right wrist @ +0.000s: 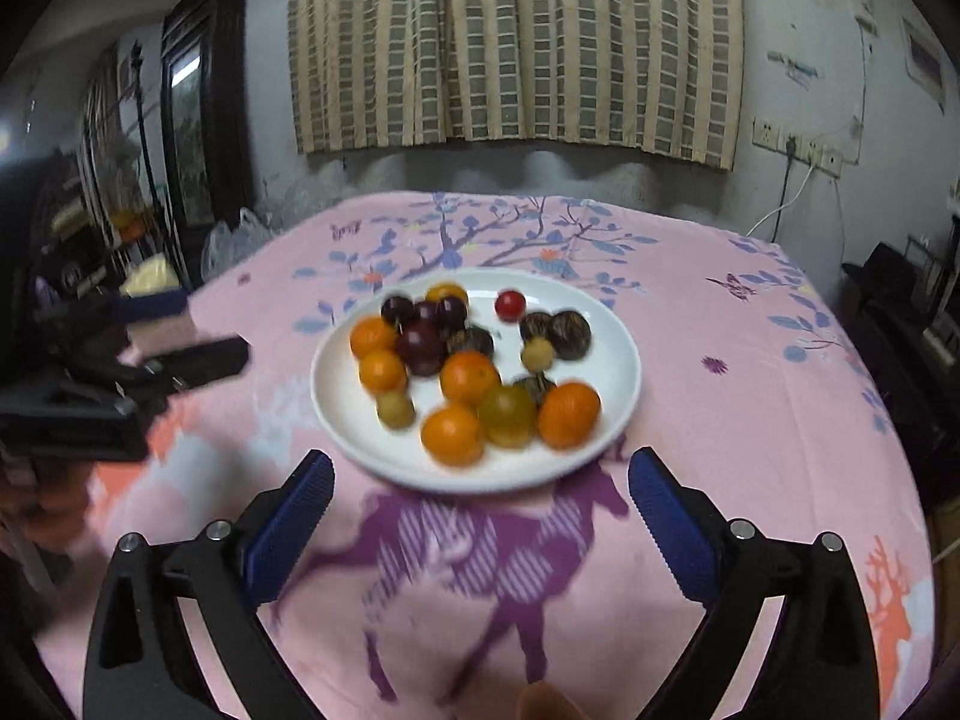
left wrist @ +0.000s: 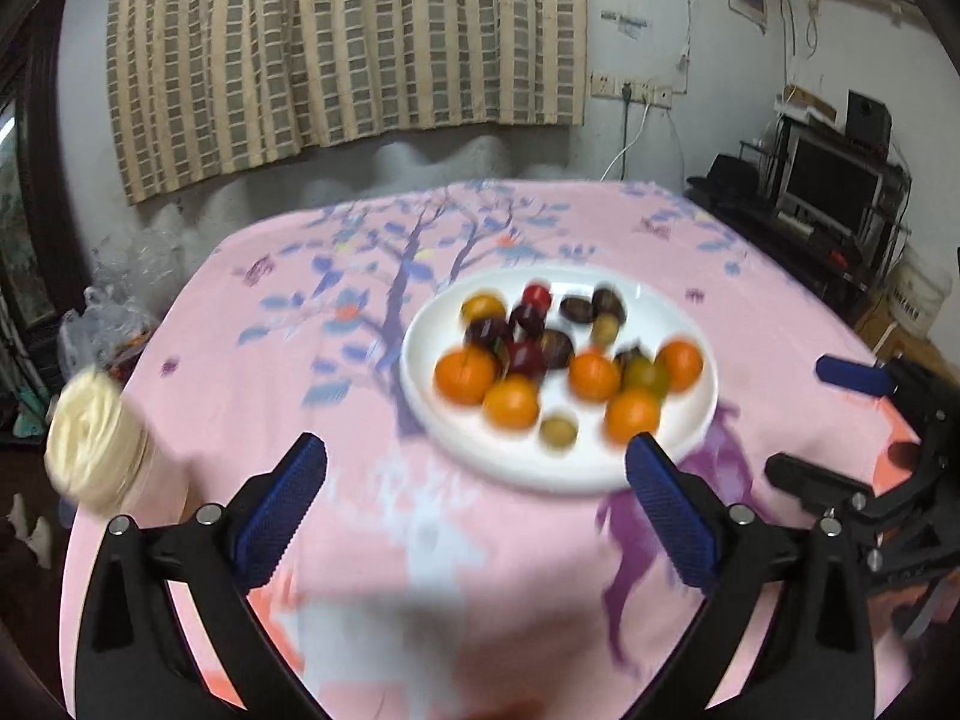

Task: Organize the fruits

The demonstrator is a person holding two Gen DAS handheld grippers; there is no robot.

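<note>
A white plate (left wrist: pixel 690 324) (right wrist: pixel 606 354) sits mid-table with mixed fruit: several oranges (left wrist: pixel 463 376) (right wrist: pixel 470 377), dark plums (left wrist: pixel 528 357) (right wrist: pixel 420 345), a red cherry tomato (left wrist: pixel 536 296) (right wrist: pixel 510 304), small yellow-green fruits (left wrist: pixel 558 430) (right wrist: pixel 395 408) and dark round fruits (right wrist: pixel 569 330). My left gripper (left wrist: pixel 477 516) is open and empty, in front of the plate's near-left rim. My right gripper (right wrist: pixel 480 522) is open and empty, in front of the plate's near rim. Each gripper shows in the other's view: the right (left wrist: pixel 864 420), the left (right wrist: pixel 162 336).
The table has a pink cloth (left wrist: pixel 300 372) (right wrist: pixel 750 396) with tree and deer prints. A cream-lidded jar (left wrist: pixel 96 438) stands at the table's left edge. Plastic bags (left wrist: pixel 114 312) lie beyond it. A wall with curtains is behind; a TV stand (left wrist: pixel 834 192) is at right.
</note>
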